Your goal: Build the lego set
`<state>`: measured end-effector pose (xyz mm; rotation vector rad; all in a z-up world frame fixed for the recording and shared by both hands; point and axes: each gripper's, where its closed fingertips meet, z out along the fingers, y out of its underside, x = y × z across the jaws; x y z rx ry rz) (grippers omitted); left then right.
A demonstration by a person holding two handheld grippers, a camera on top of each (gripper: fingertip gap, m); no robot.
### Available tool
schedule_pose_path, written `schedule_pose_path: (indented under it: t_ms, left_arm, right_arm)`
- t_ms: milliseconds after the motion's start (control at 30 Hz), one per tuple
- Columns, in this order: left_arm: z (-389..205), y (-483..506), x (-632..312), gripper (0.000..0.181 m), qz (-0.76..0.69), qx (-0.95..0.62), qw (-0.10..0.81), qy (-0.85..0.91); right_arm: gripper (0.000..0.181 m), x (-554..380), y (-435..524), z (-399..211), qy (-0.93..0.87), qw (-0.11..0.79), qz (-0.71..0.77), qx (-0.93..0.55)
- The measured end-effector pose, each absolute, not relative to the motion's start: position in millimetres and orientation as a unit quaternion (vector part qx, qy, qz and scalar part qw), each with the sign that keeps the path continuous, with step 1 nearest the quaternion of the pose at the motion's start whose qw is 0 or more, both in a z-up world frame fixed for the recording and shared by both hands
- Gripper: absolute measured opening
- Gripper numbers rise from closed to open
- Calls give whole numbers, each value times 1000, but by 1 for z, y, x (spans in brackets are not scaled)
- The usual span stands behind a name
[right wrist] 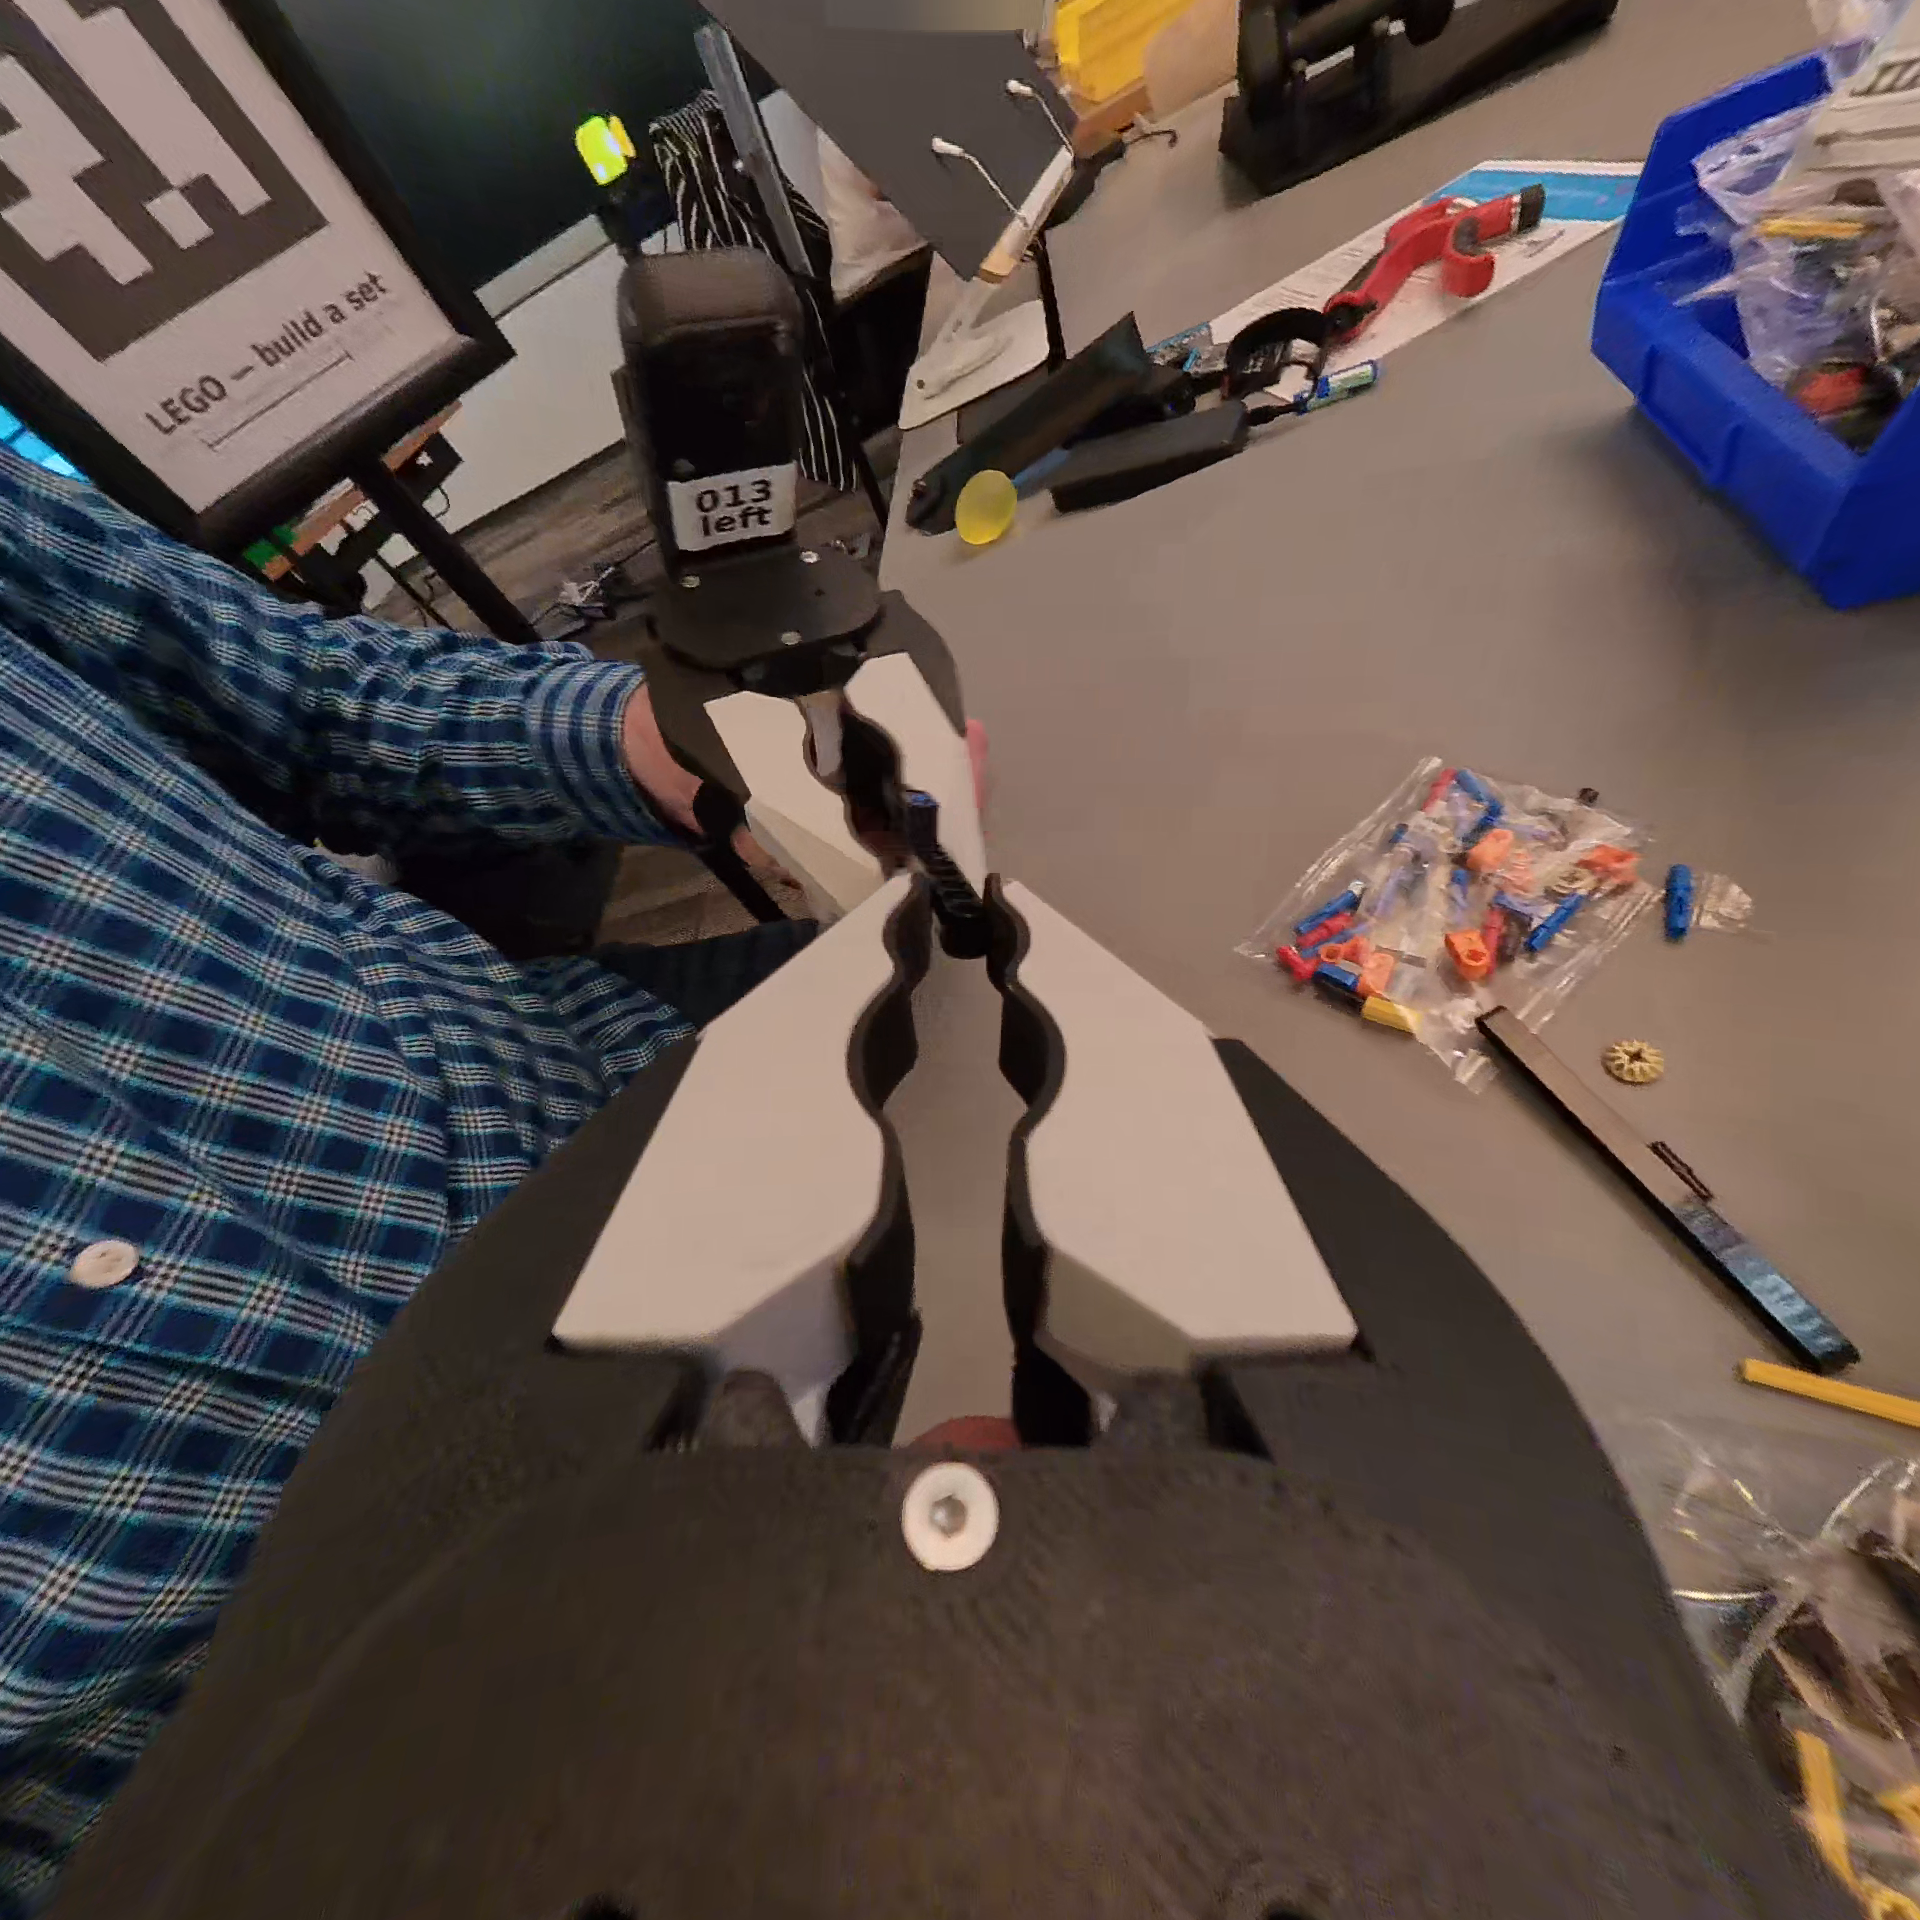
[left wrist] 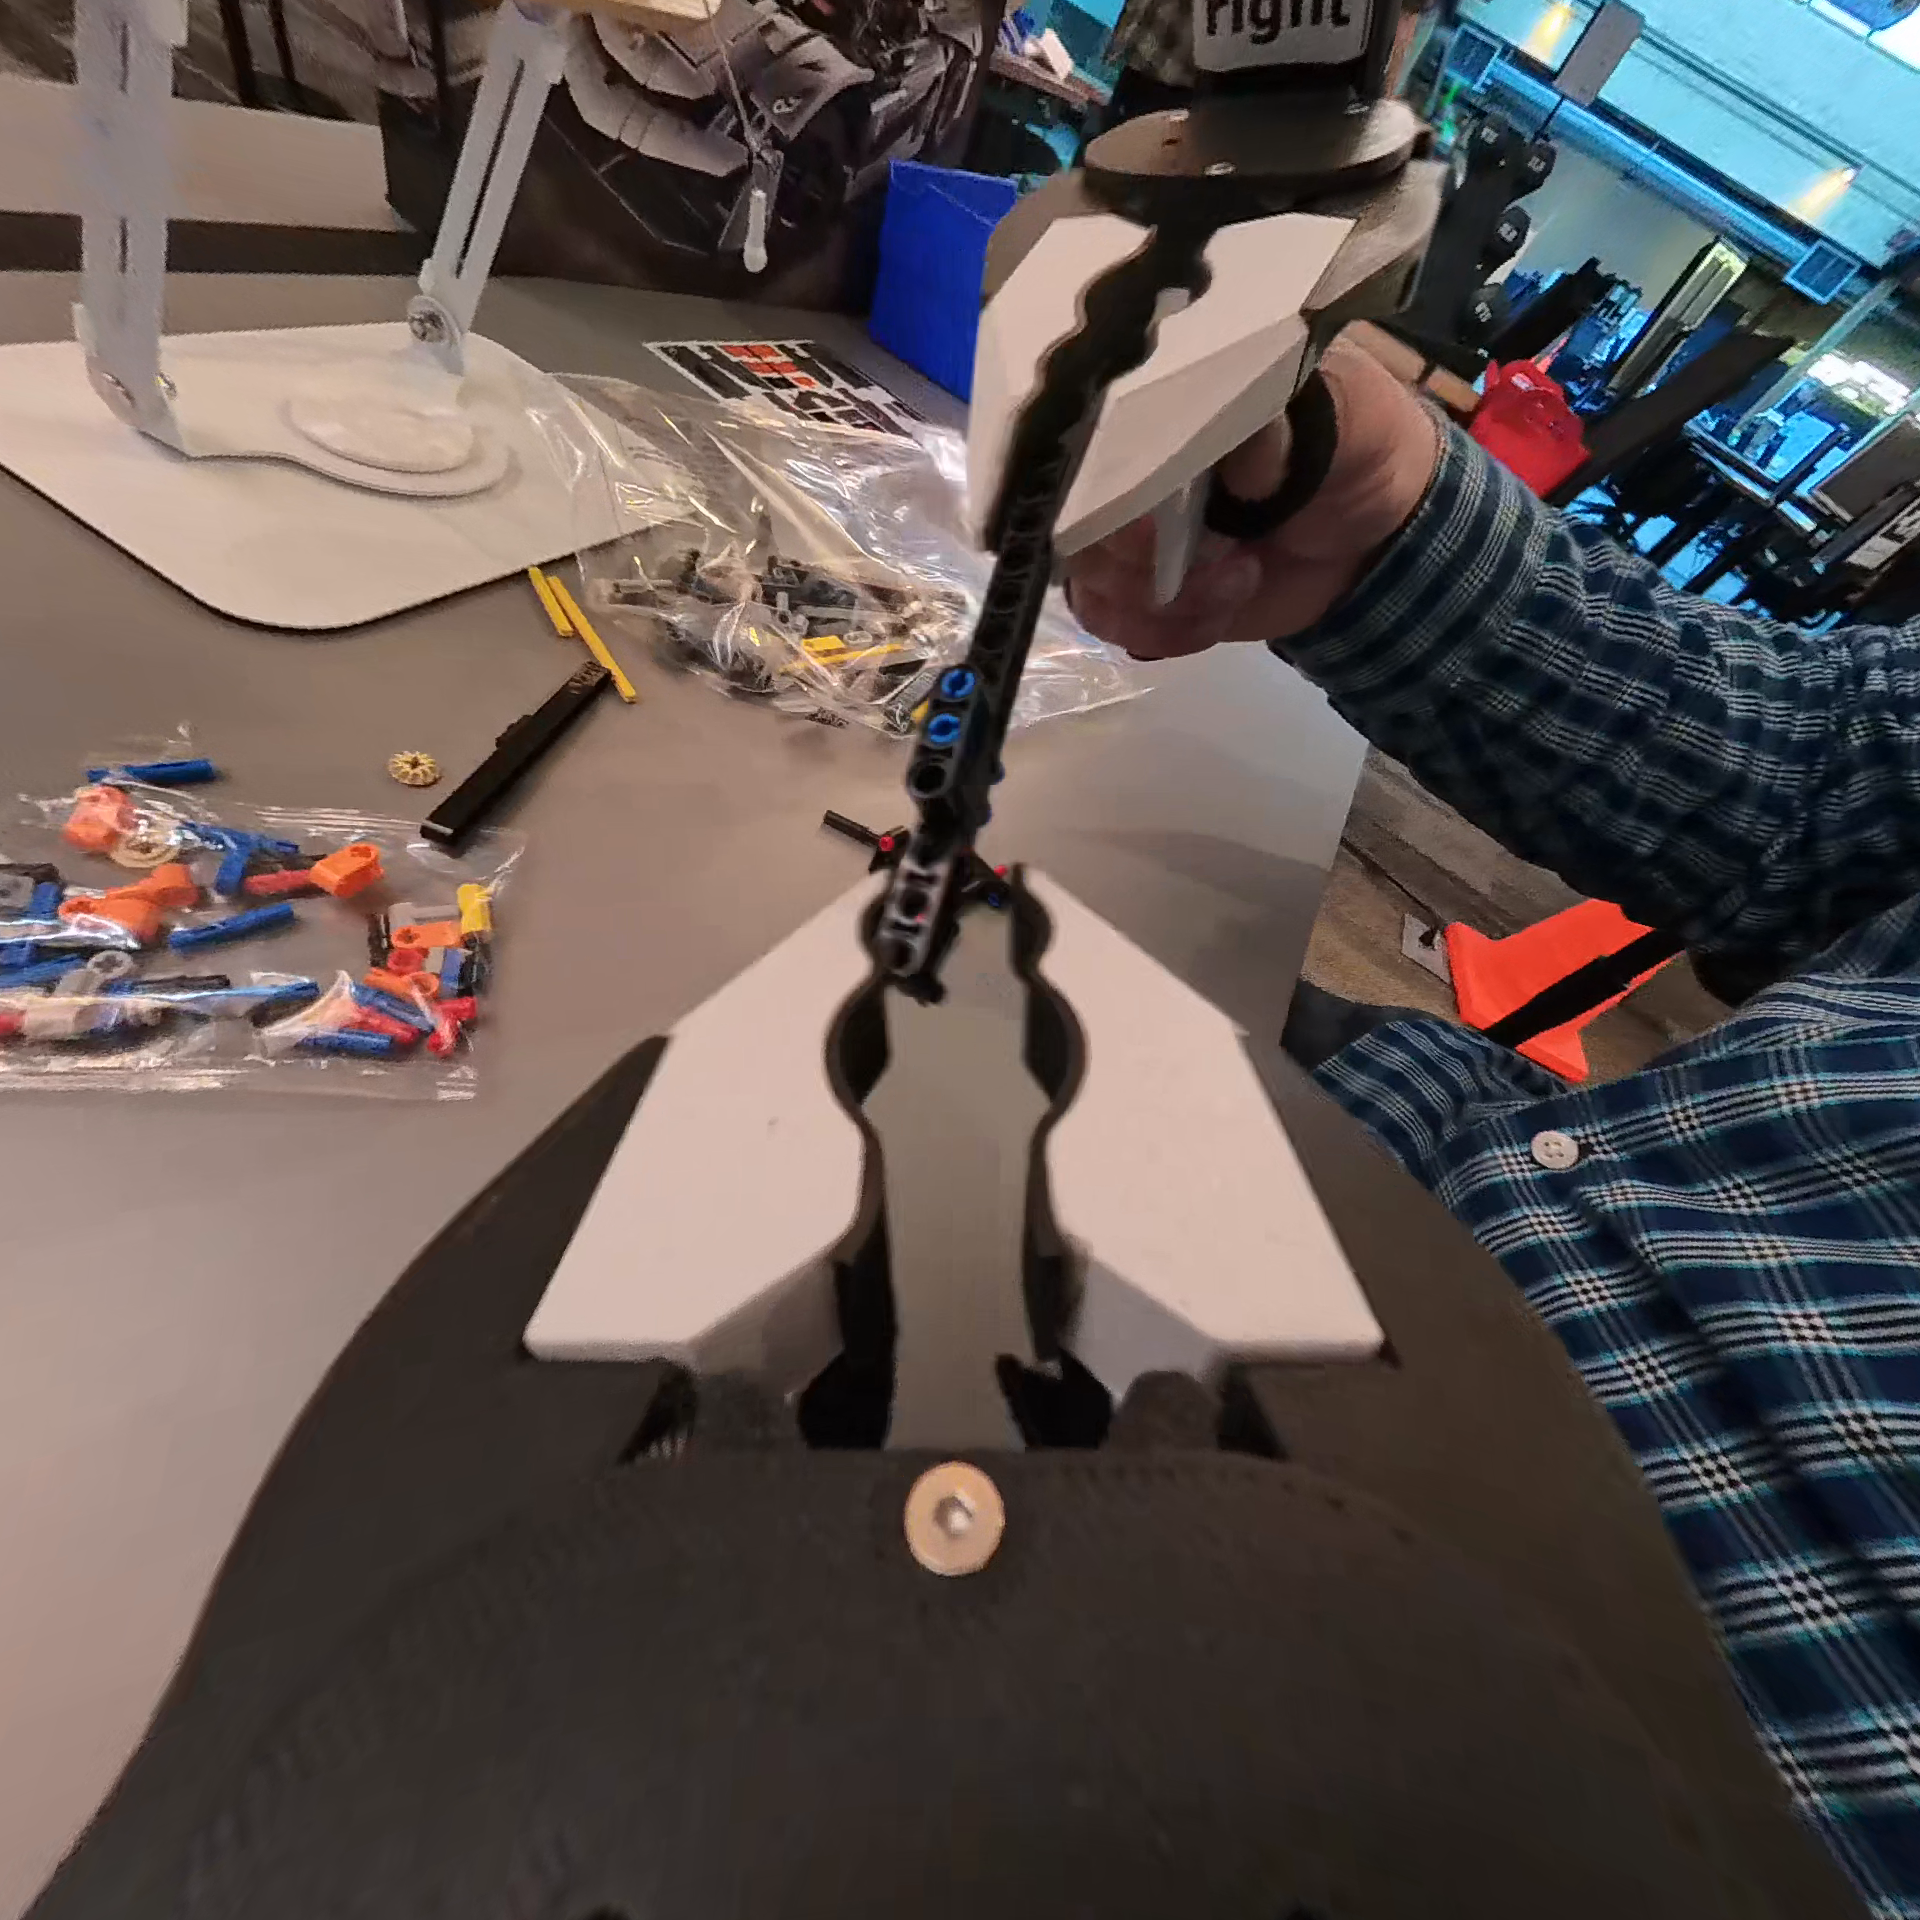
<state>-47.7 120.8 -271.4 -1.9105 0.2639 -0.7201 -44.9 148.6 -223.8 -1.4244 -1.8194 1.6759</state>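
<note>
A long black beam (left wrist: 997,623) with blue pins (left wrist: 951,707) and small red-tipped pieces near its lower end is held in the air above the grey table (left wrist: 675,1039). My left gripper (left wrist: 940,914) is shut on its lower end. My right gripper (left wrist: 1039,509) is shut on its upper end, held by a hand in a plaid sleeve. In the right wrist view the right gripper (right wrist: 956,904) grips the beam (right wrist: 951,894) end-on, with the left gripper (right wrist: 904,862) right beyond it.
A bag of small coloured pieces (left wrist: 239,935) (right wrist: 1455,914), a black bar (left wrist: 520,758) (right wrist: 1662,1184), a tan gear (left wrist: 416,769), yellow axles (left wrist: 582,634) and a bag of dark pieces (left wrist: 810,582) lie on the table. A blue bin (right wrist: 1745,416) stands far right. A white stand (left wrist: 260,416) is at the back left. My right fingertips sit around 6 cm from my left ones. The tan gear (left wrist: 416,769) is about equally far from each gripper, around 20 cm. The right camera catches it too, in the right wrist view (right wrist: 1627,1061).
</note>
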Motion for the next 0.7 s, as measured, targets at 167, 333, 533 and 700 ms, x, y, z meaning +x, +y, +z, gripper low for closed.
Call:
schedule_pose_path:
  t_ms: [167,333,533,700]
  left_arm:
    - [-268,121,-53,64,-247,-812,499,175]
    - [-258,131,-37,34,-189,-807,490,269]
    - [-269,135,-20,8,-193,-809,454,319]
    - [-275,134,-18,0,-209,-812,449,309]
  right_arm:
    - [4,-39,147,-221,-676,153,537,-481]
    - [4,-38,138,-215,-717,146,498,-465]
    - [4,-32,130,-219,-747,113,464,-462]
    - [6,-33,128,-222,-749,110,462,-461]
